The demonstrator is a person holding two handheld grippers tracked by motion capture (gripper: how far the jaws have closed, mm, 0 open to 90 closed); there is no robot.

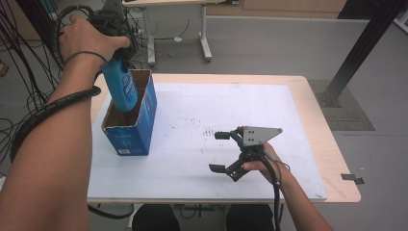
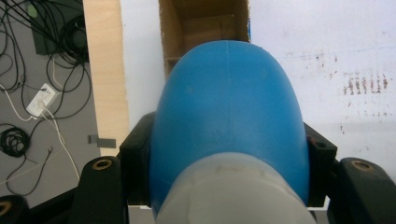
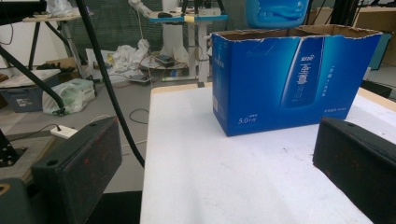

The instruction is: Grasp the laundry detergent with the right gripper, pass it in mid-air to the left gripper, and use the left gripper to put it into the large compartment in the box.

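Clamped tight, the left gripper (image 1: 117, 50) dangles the blue bottle (image 1: 121, 89) half inside the open box (image 1: 136, 130) near the tabletop's left edge; it could snag the rim. Right gripper (image 1: 222, 151) rests wide open, empty.

left gripper (image 2: 229, 154) jaws clamp blue bottle (image 2: 229, 107) | over open cardboard box (image 2: 203, 28) | white table mat (image 2: 327, 70)

Your left gripper (image 1: 115, 53) is raised high above the box (image 1: 130, 130), arm stretched forward, jaws clamped on both sides of the bottle (image 1: 120, 89). Your right gripper (image 1: 222, 151) rests low, well right of the box, jaws spread wide, gripping nothing.
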